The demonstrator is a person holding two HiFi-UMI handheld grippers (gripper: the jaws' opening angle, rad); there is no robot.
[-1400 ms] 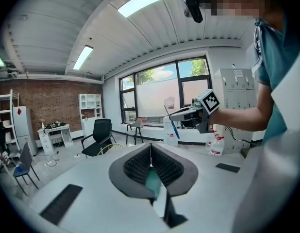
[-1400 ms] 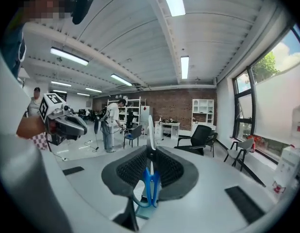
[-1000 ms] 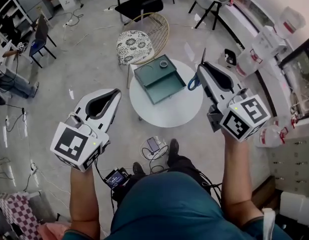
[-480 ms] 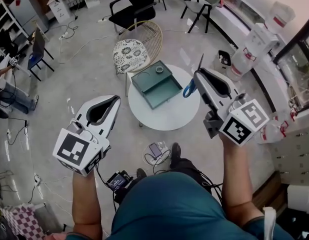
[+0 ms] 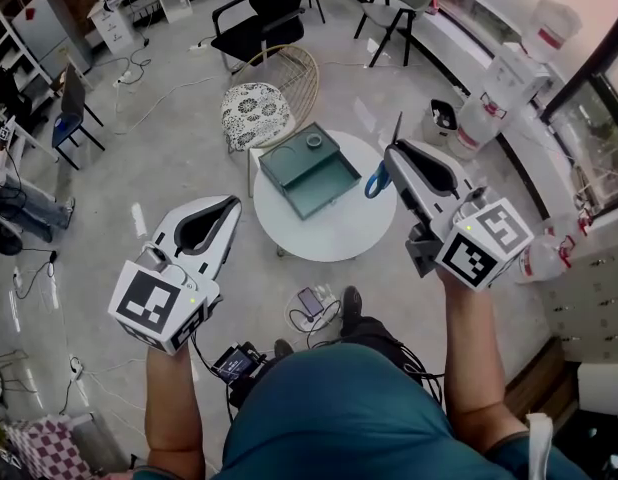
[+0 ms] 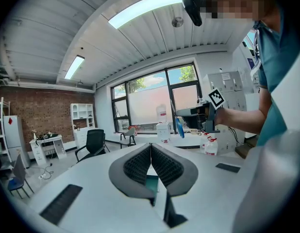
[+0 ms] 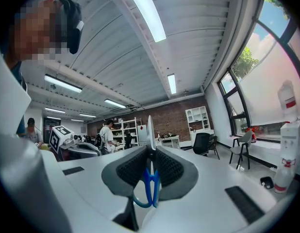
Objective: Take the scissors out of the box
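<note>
My right gripper [image 5: 392, 152] is shut on the scissors [image 5: 377, 180]: blue handles hang below the jaws and the blade [image 5: 396, 128] points up past the tips. It is in the air over the right edge of the round white table [image 5: 334, 230]. In the right gripper view the scissors [image 7: 148, 188] sit between the pads of the right gripper [image 7: 151, 152]. The open green box [image 5: 311, 173] lies on the table to the left of the scissors. My left gripper [image 5: 232, 202] is shut and empty, off the table's left side; the left gripper [image 6: 151, 152] shows closed pads.
A roll of tape [image 5: 315, 140] lies in the box's far corner. A wicker chair [image 5: 274, 93] stands behind the table, a black chair [image 5: 257, 13] farther back. Water jugs [image 5: 509, 73] line the right wall. Cables and a device [image 5: 307, 300] lie on the floor by my feet.
Both grippers keep nearly the same pose. The right one, still holding the scissors, has drifted slightly left and the head view has shifted a little.
</note>
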